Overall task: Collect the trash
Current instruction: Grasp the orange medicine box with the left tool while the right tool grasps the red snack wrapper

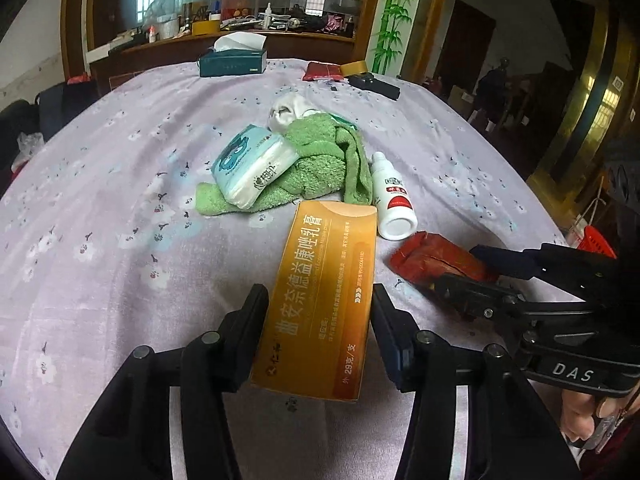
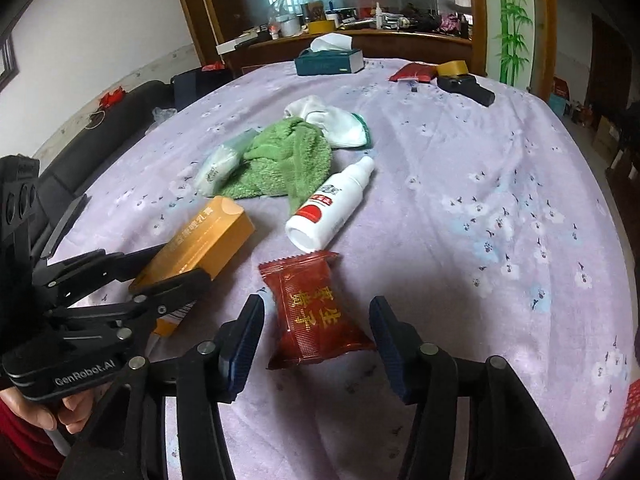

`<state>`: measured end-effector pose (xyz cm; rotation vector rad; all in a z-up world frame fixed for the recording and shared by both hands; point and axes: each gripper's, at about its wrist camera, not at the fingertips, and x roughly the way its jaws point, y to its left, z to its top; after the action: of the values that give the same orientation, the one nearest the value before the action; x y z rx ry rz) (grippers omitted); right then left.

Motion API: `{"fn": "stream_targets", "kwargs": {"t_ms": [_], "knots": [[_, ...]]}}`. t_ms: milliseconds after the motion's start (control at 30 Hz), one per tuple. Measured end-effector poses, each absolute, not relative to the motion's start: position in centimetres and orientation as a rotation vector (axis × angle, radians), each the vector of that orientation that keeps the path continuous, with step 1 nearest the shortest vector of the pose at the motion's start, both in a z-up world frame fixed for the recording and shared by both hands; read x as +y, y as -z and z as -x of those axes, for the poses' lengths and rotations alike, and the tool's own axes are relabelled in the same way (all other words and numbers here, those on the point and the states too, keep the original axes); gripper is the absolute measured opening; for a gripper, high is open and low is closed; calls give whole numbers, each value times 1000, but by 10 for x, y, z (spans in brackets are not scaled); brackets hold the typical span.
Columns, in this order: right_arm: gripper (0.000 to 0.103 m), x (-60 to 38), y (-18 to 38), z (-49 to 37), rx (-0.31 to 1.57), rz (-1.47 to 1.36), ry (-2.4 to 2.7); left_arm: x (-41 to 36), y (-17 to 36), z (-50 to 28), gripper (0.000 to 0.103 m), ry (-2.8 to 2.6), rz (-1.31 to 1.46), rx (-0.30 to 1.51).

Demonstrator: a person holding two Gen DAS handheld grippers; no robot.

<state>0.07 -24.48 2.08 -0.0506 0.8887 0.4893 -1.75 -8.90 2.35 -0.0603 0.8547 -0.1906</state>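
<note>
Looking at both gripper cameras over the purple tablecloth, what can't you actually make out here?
- Whether the left gripper touches the orange cardboard box: fingers flank it, contact unclear in both views.
- Tissue pack: right wrist view, mostly hidden behind the green towel.
- Red snack wrapper: left wrist view, partly covered by the right gripper.
- White bottle label: too small to read.
- Any trash bin: not in either view.
</note>
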Motion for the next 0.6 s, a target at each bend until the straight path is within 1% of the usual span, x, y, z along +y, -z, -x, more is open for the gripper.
{"fn": "stream_targets", "kwargs": {"t_ms": [33,300,467,533,567,600], "knots": [[46,-243,-20,0,893,55,-492,-89,-23,18,50,188,56,855],[46,-229,-17,7,910,114,-451,-88,-22,16,50,172,56,861],[47,-231,-16,5,916,103,-443,-87,-22,18,50,164,50,855],[42,-233,-16,6,914,89,-446,-87,-21,18,50,163,52,853],[34,-234,-17,7,907,75,-454,-86,-22,19,50,162,54,852],[34,-235,-17,7,905,65,-455,-85,-22,19,50,159,55,850]]}}
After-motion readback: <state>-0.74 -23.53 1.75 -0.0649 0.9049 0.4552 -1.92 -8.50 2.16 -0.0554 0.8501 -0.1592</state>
